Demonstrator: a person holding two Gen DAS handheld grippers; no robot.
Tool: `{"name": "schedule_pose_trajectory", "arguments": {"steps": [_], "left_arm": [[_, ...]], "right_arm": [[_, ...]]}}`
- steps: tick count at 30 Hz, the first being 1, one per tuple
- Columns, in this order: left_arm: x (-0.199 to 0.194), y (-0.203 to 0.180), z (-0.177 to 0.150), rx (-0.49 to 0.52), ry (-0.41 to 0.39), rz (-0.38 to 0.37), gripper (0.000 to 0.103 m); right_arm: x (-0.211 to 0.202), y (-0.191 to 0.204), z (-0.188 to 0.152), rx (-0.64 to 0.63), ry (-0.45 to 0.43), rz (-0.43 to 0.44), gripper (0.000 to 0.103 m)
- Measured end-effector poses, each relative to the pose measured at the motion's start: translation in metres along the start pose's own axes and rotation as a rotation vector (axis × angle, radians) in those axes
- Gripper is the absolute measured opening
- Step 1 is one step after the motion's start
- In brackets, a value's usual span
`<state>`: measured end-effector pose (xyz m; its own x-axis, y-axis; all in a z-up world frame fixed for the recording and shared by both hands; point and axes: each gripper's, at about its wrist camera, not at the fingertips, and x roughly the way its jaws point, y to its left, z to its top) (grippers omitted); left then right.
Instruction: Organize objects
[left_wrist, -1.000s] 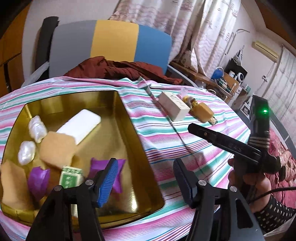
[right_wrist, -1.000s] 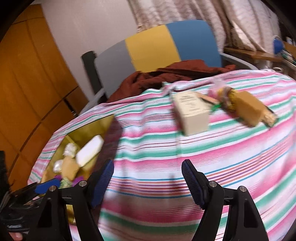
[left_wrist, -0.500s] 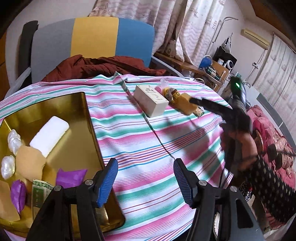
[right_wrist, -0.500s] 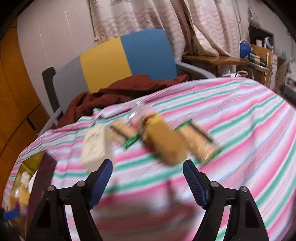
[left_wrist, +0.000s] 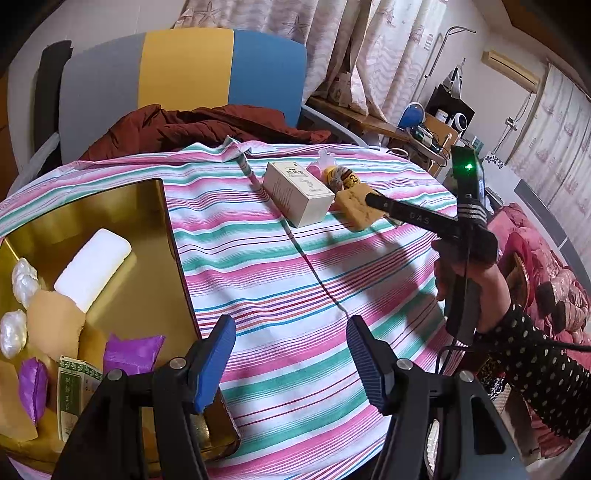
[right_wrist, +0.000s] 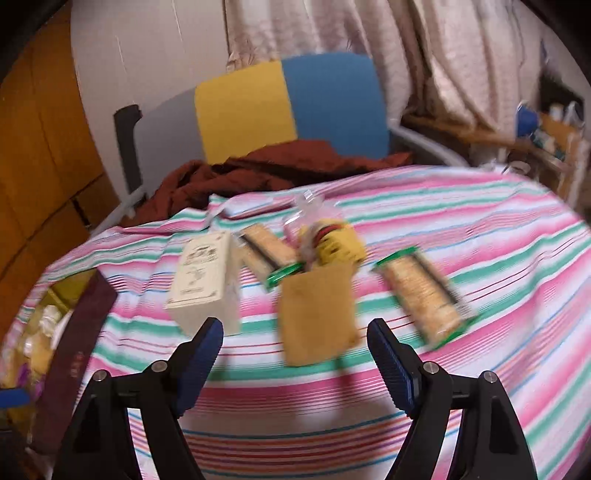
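Observation:
A gold tin tray (left_wrist: 162, 229) at the left holds a white bar (left_wrist: 92, 266), tan packets, purple sachets and pearly wrapped sweets. My left gripper (left_wrist: 290, 354) hangs open over the striped cloth beside the tray, nothing between its fingers. On the far part of the table lie a white box (left_wrist: 299, 192) (right_wrist: 203, 280), a tan packet (right_wrist: 317, 314) (left_wrist: 356, 206), a yellow wrapped item (right_wrist: 332, 243) and two cracker packs (right_wrist: 424, 295) (right_wrist: 266, 254). My right gripper (right_wrist: 295, 354) has its jaws opening just short of the tan packet, with nothing pressed between them.
A striped cloth (left_wrist: 295, 280) covers the round table. Behind it stands a grey, yellow and blue chair (left_wrist: 184, 81) with a dark red garment (left_wrist: 207, 125) on the seat. A person's hand in a dotted sleeve (left_wrist: 546, 384) carries the right gripper at the table's right edge.
The right gripper swung from near the tray across to the far items, and its jaws widened. The left gripper shifted from above the tray's contents to the cloth beside it.

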<state>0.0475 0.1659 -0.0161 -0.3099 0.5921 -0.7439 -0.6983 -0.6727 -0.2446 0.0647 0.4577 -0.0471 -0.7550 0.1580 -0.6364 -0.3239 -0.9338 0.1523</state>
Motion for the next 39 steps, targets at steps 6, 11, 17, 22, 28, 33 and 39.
{"name": "schedule_pose_trajectory", "arguments": {"steps": [6, 11, 17, 22, 28, 33, 39], "left_arm": [[0.002, -0.003, 0.003, -0.004, 0.003, -0.001, 0.063], [0.003, -0.009, 0.015, 0.018, -0.008, 0.006, 0.063], [0.024, -0.023, 0.047, 0.039, -0.026, 0.016, 0.064], [0.063, -0.037, 0.084, 0.015, -0.041, -0.006, 0.070], [0.131, -0.046, 0.123, -0.027, 0.034, 0.102, 0.071], [0.170, -0.052, 0.142, -0.032, 0.070, 0.168, 0.072], [0.195, -0.040, 0.141, -0.052, 0.104, 0.204, 0.071]], "right_arm": [[0.028, -0.013, 0.011, 0.022, 0.069, -0.046, 0.090], [0.057, -0.014, 0.005, 0.018, 0.121, -0.096, 0.072], [0.048, -0.015, -0.001, 0.030, 0.086, -0.138, 0.056], [0.031, -0.024, -0.021, 0.118, 0.089, -0.153, 0.056], [0.021, -0.017, -0.030, 0.111, 0.033, -0.179, 0.056], [0.023, -0.022, -0.032, 0.136, 0.026, -0.174, 0.056], [0.024, -0.022, -0.034, 0.135, 0.022, -0.173, 0.056]]}}
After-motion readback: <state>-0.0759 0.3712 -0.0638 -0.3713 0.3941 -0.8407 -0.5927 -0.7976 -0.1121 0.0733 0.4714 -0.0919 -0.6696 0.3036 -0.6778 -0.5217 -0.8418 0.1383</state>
